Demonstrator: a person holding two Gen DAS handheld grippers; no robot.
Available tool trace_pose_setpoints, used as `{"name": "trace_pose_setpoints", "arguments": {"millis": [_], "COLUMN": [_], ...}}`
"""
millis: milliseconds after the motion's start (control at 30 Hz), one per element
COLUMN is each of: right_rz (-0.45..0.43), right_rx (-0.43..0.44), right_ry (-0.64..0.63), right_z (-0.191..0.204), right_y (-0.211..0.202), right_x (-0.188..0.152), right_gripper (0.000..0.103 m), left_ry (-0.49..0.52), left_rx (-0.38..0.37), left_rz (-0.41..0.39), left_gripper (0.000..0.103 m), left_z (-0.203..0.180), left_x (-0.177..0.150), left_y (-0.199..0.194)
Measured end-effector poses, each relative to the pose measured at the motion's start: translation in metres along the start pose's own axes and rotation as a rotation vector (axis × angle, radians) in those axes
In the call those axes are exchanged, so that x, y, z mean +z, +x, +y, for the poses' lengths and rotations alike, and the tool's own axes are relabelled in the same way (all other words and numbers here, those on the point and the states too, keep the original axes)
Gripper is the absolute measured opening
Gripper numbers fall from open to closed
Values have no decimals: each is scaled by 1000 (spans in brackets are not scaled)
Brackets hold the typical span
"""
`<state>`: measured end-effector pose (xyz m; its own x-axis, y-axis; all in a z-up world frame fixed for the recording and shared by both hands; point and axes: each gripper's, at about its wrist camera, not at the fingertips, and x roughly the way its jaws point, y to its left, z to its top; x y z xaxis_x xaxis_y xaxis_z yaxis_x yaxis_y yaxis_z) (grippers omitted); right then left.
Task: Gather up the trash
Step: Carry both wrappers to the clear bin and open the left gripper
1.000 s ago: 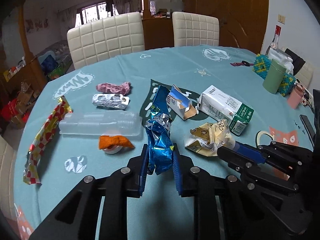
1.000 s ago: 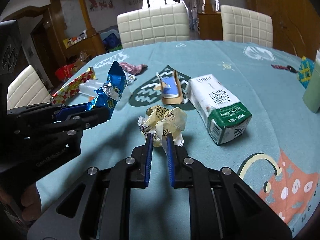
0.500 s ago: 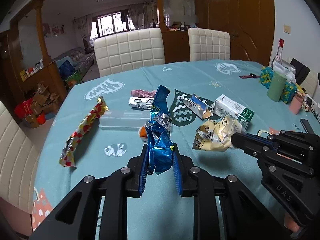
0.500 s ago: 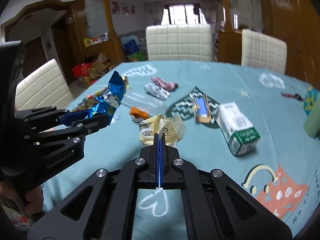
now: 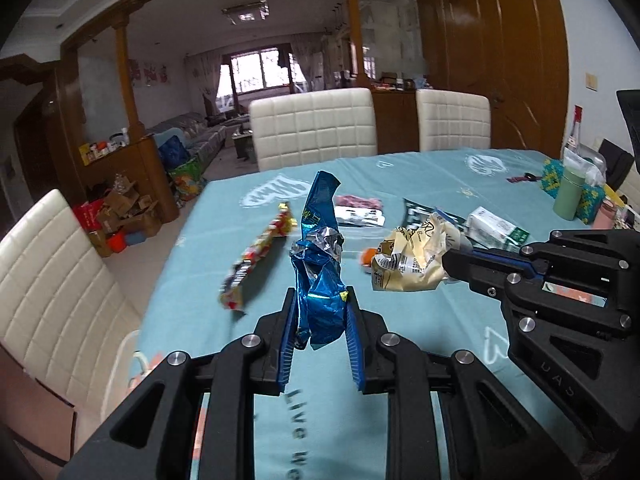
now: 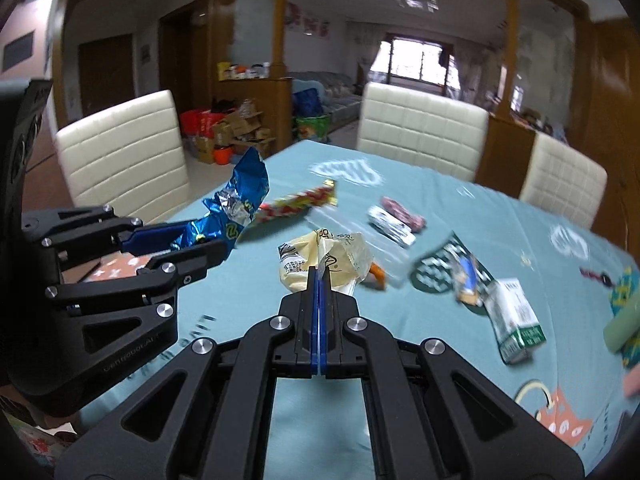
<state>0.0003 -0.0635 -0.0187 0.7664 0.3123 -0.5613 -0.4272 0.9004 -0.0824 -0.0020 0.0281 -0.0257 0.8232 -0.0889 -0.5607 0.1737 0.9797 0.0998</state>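
The left tool (image 5: 320,312) is closed on a crumpled blue foil wrapper (image 5: 320,264), its blue-padded fingers pressing the lower folds while the rest stands upright above them, silver lining showing at a twist halfway up. The right tool (image 6: 319,280) has its jaws pressed almost flat together, pinching a thin edge of a crumpled cream paper wrapper (image 6: 324,260) with dark print; the wad bulges out beyond the fingertips. Both pieces are held in the air above the worktop (image 5: 420,316), which wears a smooth teal cloth with white doodles. The left view shows the cream wrapper (image 5: 412,260) from the side, hanging off the right tool's tip just right of the blue one (the two wrappers are near but apart). Only the right view shows the green and white carton (image 6: 518,320) lying on its side and a torn blue and tan pack (image 6: 466,280) beside it. On the cloth farther off lie a long red and yellow patterned wrapper (image 5: 256,256), a silver foil packet (image 6: 390,230), a pink crumpled scrap (image 6: 404,208) and a small orange scrap (image 6: 376,274). The left view alone shows a green cup (image 5: 568,196).
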Motion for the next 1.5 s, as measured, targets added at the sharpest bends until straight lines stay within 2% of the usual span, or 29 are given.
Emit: {"name": "trace_pose_setpoints", "arguments": {"millis": [300,600,767,933,1100,1233,1333,1400,1467,1500], "right_rz": [-30,-23,-7,10,26,51,65,66,68,75], "right_rx": [62,160,192,218,252,281,287,288,287,289], "right_ry": [-141,-273,-316,-332,-339,-333,-331,-330,-334,-333], "right_z": [75,150,179,201,214,220,221,221,222,221], "right_y": [20,72,108,144,176,197,208,213,218,220], "right_x": [39,70,82,92,104,110,112,111,109,107], "right_gripper": [0,0,0,0,0,0,0,0,0,0], "left_ry": [-77,-237,-309,-383,-397,-400,-413,-434,-441,-440], "left_rx": [116,237,304,336,364,364,368,375,384,395], "left_rz": [-34,-5,36,85,143,161,179,176,165,163], "left_gripper": [22,22,22,22,23,26,40,70,83,84], "left_z": [71,157,199,238,263,278,288,291,293,294], "left_x": [-14,-38,-53,-65,-80,-85,-87,-87,-87,-88], "left_y": [-21,-22,-3,20,39,52,62,63,63,62]}}
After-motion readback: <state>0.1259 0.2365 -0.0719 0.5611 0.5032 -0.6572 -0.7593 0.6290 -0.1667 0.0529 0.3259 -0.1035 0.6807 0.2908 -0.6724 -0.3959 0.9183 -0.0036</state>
